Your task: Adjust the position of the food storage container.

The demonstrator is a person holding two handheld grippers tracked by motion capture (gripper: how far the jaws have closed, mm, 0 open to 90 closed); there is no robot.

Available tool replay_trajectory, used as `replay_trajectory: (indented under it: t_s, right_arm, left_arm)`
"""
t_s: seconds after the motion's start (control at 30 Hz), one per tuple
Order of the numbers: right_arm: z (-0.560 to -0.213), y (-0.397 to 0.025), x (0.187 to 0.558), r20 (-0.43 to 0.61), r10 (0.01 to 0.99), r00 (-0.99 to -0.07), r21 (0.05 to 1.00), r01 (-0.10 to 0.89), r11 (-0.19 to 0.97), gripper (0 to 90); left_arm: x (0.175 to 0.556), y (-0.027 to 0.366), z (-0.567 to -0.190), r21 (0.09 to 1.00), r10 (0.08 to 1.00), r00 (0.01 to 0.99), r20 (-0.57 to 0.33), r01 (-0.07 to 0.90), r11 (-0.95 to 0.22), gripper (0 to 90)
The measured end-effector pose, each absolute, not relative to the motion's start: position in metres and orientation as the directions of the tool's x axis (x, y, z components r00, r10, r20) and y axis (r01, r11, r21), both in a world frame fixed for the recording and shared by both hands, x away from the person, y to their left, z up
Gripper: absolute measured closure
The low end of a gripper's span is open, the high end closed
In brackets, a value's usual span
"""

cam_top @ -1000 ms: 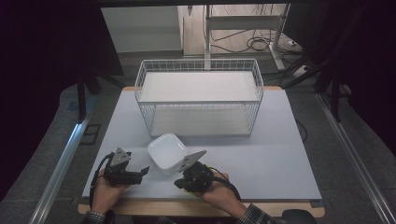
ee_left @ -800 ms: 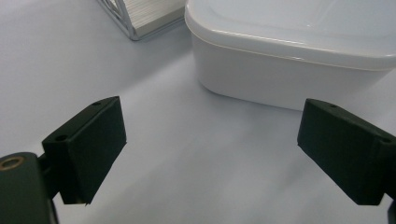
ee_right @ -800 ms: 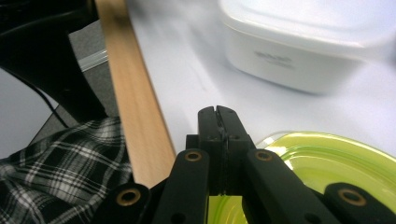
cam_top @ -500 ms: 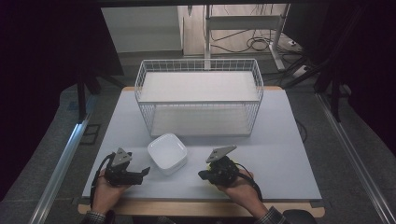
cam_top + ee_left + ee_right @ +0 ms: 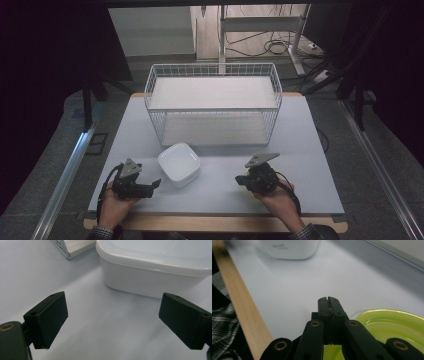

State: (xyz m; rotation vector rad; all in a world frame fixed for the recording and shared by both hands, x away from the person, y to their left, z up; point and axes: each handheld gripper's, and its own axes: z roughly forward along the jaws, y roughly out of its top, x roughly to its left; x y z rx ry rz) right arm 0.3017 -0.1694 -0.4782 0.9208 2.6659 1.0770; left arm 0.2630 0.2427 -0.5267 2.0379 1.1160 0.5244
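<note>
A white square bowl point(image 5: 179, 164) sits on the pale table top point(image 5: 300, 150), in front of the wire basket. My left gripper point(image 5: 150, 186) rests at the bowl's left with its jaws wide open. In the left gripper view the bowl point(image 5: 150, 272) stands just beyond the open gripper point(image 5: 112, 322), with nothing between the jaws. My right gripper point(image 5: 240, 180) is to the right of the bowl, apart from it, and points back toward it. Its jaws point(image 5: 328, 301) are shut, with nothing visible between the tips. A yellow-green plate point(image 5: 387, 326) lies under this gripper.
A white wire basket point(image 5: 214, 107) with a shelf stands at the middle back of the table. The table's wooden front edge point(image 5: 215, 222) runs close to both hands. Beyond the table there are cables on the floor and dark curtains.
My right gripper has moved right, away from the white bowl it was beside. The bowl has settled flat. The left gripper has stayed in place.
</note>
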Motion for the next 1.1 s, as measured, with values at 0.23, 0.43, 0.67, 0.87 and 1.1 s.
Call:
replay_trajectory:
  t_s: [0.23,0.43,0.67,0.87,1.1]
  right_arm:
    - [-0.477,-0.193,0.307,0.096,0.636,-0.766,0.667,0.524,0.53,89.2]
    - [-0.475,-0.217,0.313,0.083,0.682,-0.726,0.668,0.549,0.502,89.1]
    - [-0.472,-0.246,0.314,0.079,0.738,-0.671,0.667,0.585,0.461,88.4]
    - [-0.471,-0.266,0.308,0.096,0.762,-0.641,0.671,0.607,0.426,86.8]
    - [-0.468,-0.277,0.3,0.092,0.773,-0.628,0.667,0.615,0.42,86.5]
  left_arm:
    - [0.263,0.243,-0.527,0.765,0.843,0.538,-0.002,0.544,-0.346,8.2]
    - [0.263,0.243,-0.527,0.764,0.842,0.539,-0.002,0.545,-0.347,8.3]
    - [0.264,0.242,-0.527,0.762,0.842,0.54,-0.003,0.546,-0.348,8.4]
    - [0.264,0.242,-0.527,0.761,0.842,0.539,-0.006,0.549,-0.346,8.4]
    - [0.264,0.242,-0.527,0.761,0.843,0.538,-0.012,0.551,-0.342,8.4]
